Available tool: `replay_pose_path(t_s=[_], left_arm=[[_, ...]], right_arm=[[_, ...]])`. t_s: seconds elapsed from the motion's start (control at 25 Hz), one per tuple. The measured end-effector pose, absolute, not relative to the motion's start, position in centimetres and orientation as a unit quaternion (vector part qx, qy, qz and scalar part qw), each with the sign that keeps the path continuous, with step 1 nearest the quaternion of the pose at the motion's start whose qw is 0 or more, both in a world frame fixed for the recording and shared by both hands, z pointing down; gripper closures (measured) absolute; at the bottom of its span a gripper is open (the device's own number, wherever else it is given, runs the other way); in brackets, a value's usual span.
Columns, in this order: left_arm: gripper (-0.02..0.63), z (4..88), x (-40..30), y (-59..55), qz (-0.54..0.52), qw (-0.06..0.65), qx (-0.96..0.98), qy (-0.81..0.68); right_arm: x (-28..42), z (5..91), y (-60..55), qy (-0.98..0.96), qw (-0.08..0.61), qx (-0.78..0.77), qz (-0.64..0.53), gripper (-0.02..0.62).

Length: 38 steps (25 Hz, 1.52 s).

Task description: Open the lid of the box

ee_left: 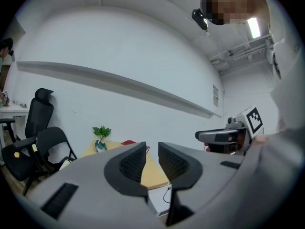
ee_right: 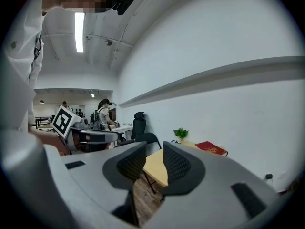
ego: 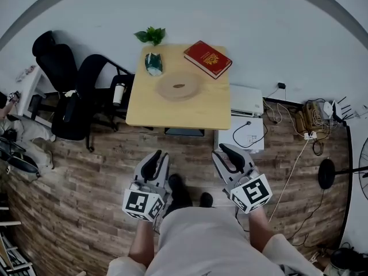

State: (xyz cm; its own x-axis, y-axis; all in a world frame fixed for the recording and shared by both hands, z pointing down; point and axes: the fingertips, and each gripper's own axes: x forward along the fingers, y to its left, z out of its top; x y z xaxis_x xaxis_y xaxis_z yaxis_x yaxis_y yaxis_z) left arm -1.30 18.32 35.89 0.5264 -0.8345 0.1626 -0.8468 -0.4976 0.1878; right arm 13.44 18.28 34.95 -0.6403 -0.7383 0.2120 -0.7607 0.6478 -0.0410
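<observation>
A red box (ego: 208,59) with gold print lies lid down at the far right corner of a small wooden table (ego: 172,111); it also shows in the left gripper view (ee_left: 128,142) and the right gripper view (ee_right: 211,148). A round wooden disc (ego: 179,87) lies mid-table. Both grippers hang over the floor, well short of the table, close to my body. My left gripper (ego: 156,157) (ee_left: 151,149) has a narrow gap between its pads and holds nothing. My right gripper (ego: 227,153) (ee_right: 155,151) is open and empty too.
A potted plant (ego: 151,36) and a green packet (ego: 153,64) sit at the table's far left. Black office chairs (ego: 63,96) stand left of it. A white appliance (ego: 246,99) and a white box (ego: 247,134) stand to its right, with cables (ego: 302,119) on the wooden floor.
</observation>
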Motion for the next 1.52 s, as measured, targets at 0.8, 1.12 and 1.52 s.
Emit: replay_pose_path(t_s=[0.8, 1.12, 1.52], left_arm=[[0.503, 37.1, -9.1, 8.6, 0.034, 0.125, 0.882, -0.453], [0.503, 38.3, -11.7, 8.3, 0.037, 0.141, 0.885, -0.442], [0.526, 39.7, -13.0, 7.1, 0.039, 0.161, 0.881, -0.444]], right_arm=[[4.7, 35.6, 8.8, -0.891, 0.112, 0.435, 0.061, 0.485], [0.8, 36.5, 8.3, -0.893, 0.120, 0.430, 0.058, 0.485], [-1.6, 38.9, 5.9, -0.895, 0.151, 0.414, 0.074, 0.485]])
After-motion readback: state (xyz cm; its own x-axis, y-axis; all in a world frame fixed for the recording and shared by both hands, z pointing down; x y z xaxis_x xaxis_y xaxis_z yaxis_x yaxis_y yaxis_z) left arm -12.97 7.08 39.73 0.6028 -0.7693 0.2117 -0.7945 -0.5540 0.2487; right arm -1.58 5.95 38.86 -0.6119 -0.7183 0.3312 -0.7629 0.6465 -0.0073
